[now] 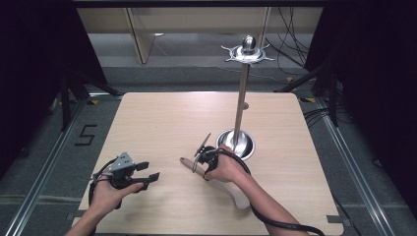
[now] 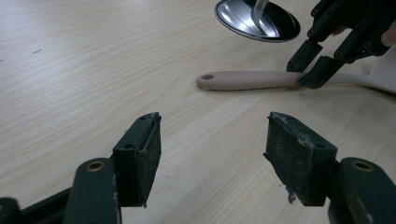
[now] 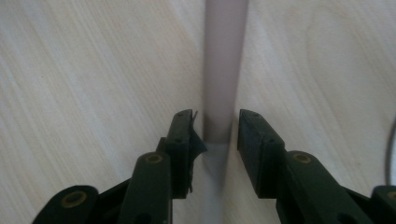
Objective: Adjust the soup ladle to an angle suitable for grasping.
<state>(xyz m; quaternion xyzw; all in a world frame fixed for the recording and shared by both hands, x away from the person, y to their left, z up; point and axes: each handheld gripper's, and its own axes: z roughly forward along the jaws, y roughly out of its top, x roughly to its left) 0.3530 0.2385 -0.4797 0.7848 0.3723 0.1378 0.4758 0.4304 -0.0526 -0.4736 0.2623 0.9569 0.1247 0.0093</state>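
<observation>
A spatula with a beige handle (image 1: 187,162) and a white blade (image 1: 237,195) lies flat on the wooden table (image 1: 162,123), right of centre. My right gripper (image 1: 199,160) comes down over the handle (image 3: 225,56) where it meets the blade. Its jaws stand open, one on each side of the handle, with a narrow gap at either pad. In the left gripper view the handle (image 2: 247,80) runs between those two jaws (image 2: 313,65). My left gripper (image 1: 149,171) hovers near the table's front left, wide open, with nothing between its pads (image 2: 140,144).
A metal stand rises just behind my right hand, with a round shiny base (image 1: 248,145), a tall pole (image 1: 241,103) and a hooked ring on top (image 1: 248,49). Its base (image 2: 275,23) lies beyond the spatula in the left gripper view. Cables (image 1: 295,39) trail on the floor behind.
</observation>
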